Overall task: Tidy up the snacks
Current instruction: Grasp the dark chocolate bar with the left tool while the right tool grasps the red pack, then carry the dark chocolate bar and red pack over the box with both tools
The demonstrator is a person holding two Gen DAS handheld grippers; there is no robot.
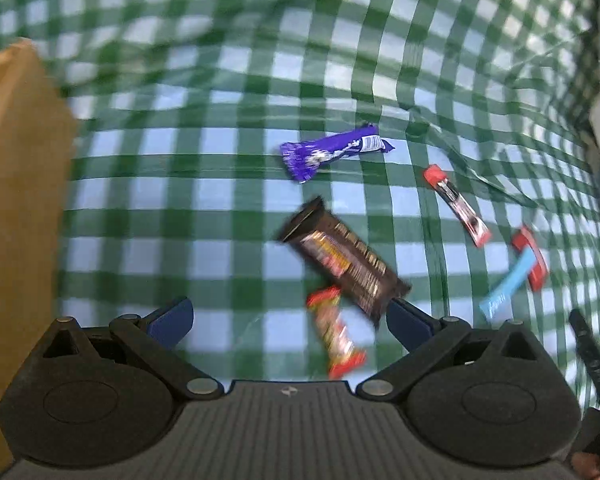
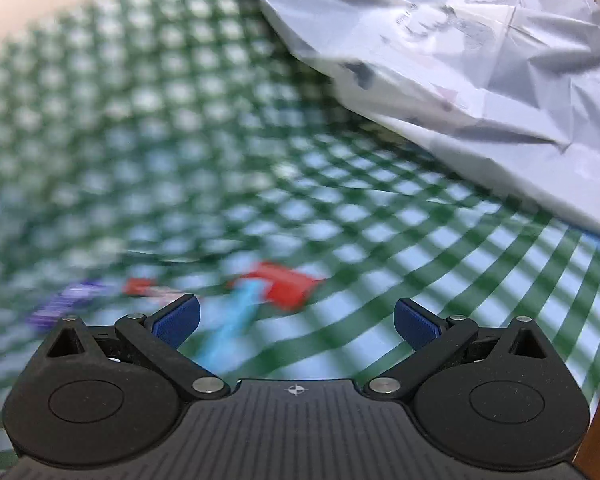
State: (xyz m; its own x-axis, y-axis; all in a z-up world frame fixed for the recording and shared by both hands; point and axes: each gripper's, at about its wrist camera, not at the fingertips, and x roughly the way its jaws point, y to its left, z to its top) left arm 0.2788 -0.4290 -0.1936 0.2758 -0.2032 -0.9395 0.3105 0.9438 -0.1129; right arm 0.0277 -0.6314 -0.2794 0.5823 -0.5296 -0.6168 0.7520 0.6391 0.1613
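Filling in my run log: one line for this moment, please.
left tongs open, over dark bar | right tongs open, empty | snacks loose on cloth

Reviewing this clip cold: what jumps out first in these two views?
The scattered snacks on the green checked cloth: a purple wrapper farthest off, and a dark brown bar lying just ahead of the open left gripper. In the blurred right wrist view, a crumpled white bag fills the upper right above the open right gripper.

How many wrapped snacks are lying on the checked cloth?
6: purple bar farthest; dark bar centre; red-yellow bar nearest the left tongs; red-ended stick, red pack and light-blue stick right. More may be hidden.
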